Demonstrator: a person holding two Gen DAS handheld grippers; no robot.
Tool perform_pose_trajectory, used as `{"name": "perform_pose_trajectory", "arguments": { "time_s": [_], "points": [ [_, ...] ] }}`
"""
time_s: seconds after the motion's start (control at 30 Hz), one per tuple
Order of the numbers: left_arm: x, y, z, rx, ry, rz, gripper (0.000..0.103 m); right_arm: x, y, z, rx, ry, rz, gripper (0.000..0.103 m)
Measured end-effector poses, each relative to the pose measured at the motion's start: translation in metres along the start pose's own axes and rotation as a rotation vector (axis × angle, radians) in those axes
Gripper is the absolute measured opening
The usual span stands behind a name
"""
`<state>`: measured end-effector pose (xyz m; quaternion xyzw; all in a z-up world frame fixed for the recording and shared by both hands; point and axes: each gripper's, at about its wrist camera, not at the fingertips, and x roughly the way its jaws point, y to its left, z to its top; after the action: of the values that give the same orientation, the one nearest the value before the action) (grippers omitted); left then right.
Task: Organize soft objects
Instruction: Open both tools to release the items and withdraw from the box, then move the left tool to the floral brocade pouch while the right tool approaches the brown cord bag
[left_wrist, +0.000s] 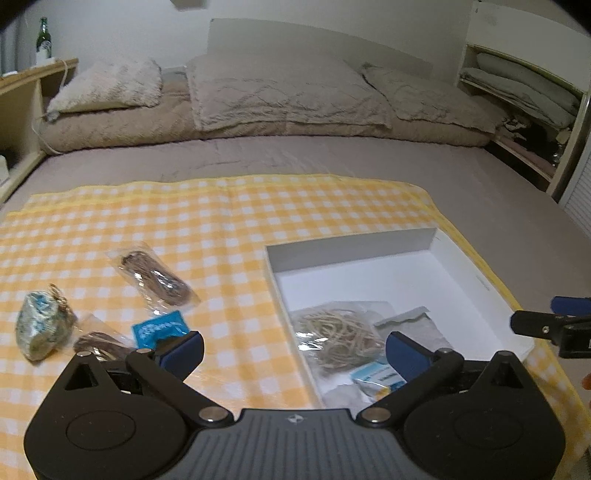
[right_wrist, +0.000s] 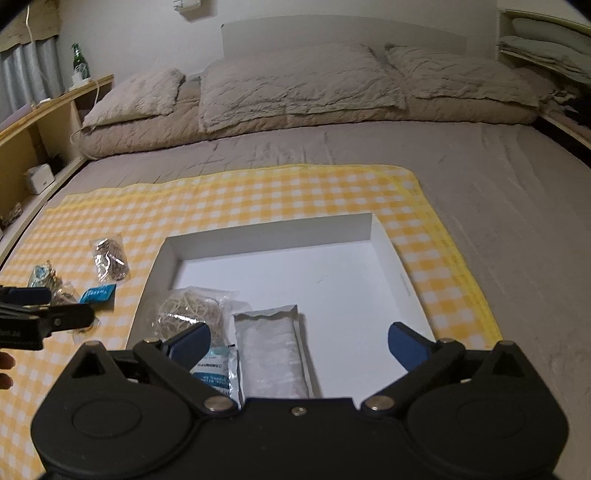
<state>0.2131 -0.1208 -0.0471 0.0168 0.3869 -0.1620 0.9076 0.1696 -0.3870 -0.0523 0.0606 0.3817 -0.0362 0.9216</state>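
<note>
Crinkly clear plastic makes the bag of brown cord (left_wrist: 155, 278), lying on the yellow checked cloth (left_wrist: 229, 221) left of the white box (left_wrist: 476, 275), light, limp and slippery, best pinched mid-bundle by the empty, wide-open left gripper (left_wrist: 295, 349); right gripper (right_wrist: 299, 341) also gapes empty.

Three rumpled beige pillows (left_wrist: 288, 92) sit along the headboard (left_wrist: 317, 44), and a green bottle (left_wrist: 43, 37) stands on the shelf (left_wrist: 37, 72) left of the pillows.
</note>
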Motion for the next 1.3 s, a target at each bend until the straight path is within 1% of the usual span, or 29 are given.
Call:
{"name": "perform_pose_trajectory", "arguments": {
  "time_s": [0.2,0.37,0.5,0.63,0.9,1.1,1.2,1.3],
  "points": [
    [-0.006,0.021,0.001,-0.006,-0.023,0.048,0.103,0.001,0.004,0.002,0.002,-0.005,-0.023,0.103],
    [-0.013,0.043,0.001,-0.027,-0.045,0.09,0.103,0.003,0.012,0.006,0.001,-0.016,-0.023,0.103],
    [-0.02,0.067,0.0,-0.064,-0.054,0.119,0.103,0.008,0.026,0.01,-0.014,-0.018,-0.009,0.103],
    [-0.028,0.092,-0.001,-0.096,-0.064,0.162,0.103,0.013,0.045,0.015,-0.043,-0.022,0.007,0.103],
    [-0.045,0.137,-0.004,-0.171,-0.082,0.23,0.103,0.024,0.091,0.025,-0.092,-0.03,0.068,0.103],
    [-0.056,0.169,0.0,-0.271,-0.106,0.268,0.103,0.032,0.129,0.032,-0.133,-0.041,0.135,0.103],
    [-0.059,0.181,0.004,-0.275,-0.132,0.307,0.103,0.035,0.149,0.035,-0.147,-0.053,0.167,0.103],
    [-0.055,0.191,0.011,-0.243,-0.128,0.35,0.103,0.04,0.167,0.039,-0.152,-0.062,0.198,0.103]
  ]
}}
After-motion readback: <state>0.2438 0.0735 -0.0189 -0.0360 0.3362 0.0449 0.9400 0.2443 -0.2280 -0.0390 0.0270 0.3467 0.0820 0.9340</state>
